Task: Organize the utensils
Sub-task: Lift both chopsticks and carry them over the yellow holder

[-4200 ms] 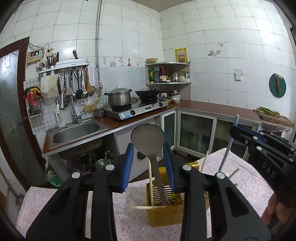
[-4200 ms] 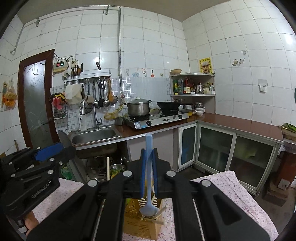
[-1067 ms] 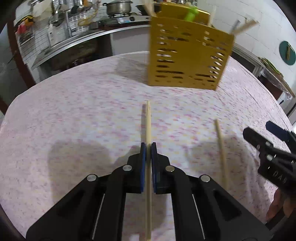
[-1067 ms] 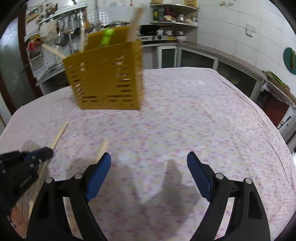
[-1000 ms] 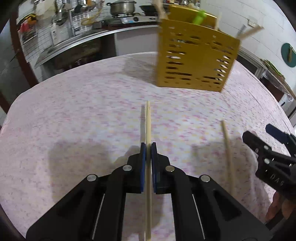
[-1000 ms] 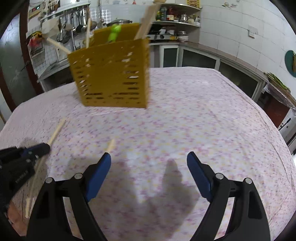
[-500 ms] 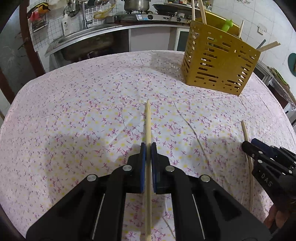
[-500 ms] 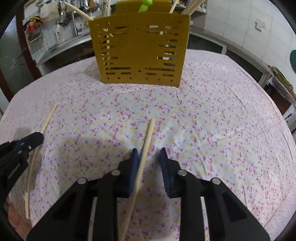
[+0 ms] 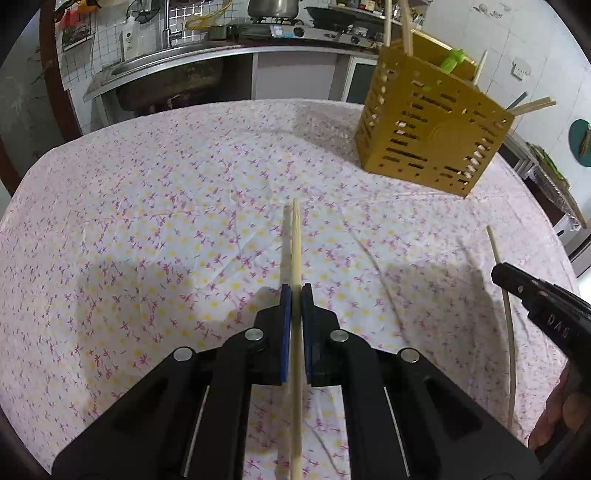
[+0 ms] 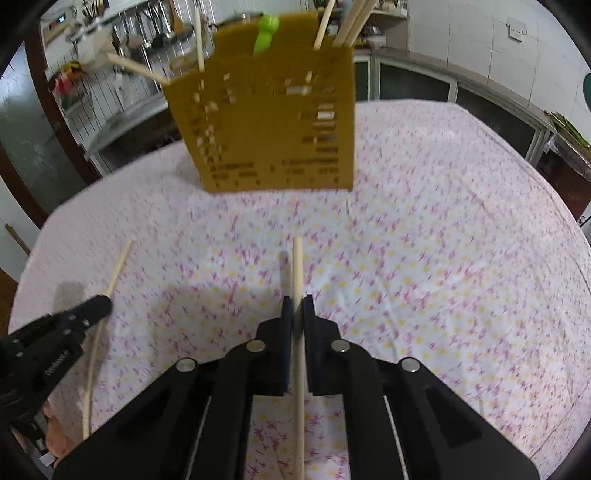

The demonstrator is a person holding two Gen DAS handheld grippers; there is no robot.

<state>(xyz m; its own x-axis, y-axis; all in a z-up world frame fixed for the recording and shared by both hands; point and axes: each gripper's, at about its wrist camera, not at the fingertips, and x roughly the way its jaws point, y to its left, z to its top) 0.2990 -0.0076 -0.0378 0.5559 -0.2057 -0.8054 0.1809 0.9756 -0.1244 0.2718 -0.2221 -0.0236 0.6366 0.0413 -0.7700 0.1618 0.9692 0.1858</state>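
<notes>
A yellow slotted utensil holder [image 9: 430,136] stands on the flowered tablecloth [image 9: 166,221], with several chopsticks and a green utensil sticking out; it also shows in the right wrist view [image 10: 269,125]. My left gripper [image 9: 295,291] is shut on a wooden chopstick [image 9: 295,243], held just above the cloth. My right gripper [image 10: 296,304] is shut on a second wooden chopstick [image 10: 297,273], pointing at the holder. Each view shows the other gripper with its chopstick at the side: the right gripper [image 9: 502,271] and the left gripper [image 10: 101,304].
The table's far edge curves in front of a kitchen counter with a sink [image 9: 155,70] and a stove with a pot [image 9: 273,9]. Cabinets [image 10: 417,86] run along the right wall. A dark door [image 10: 33,147] stands at the left.
My right gripper has closed on the chopstick that lay between its open jaws and lifted it. Both grippers now sit a little higher; the holder looks nearer in the right view.
</notes>
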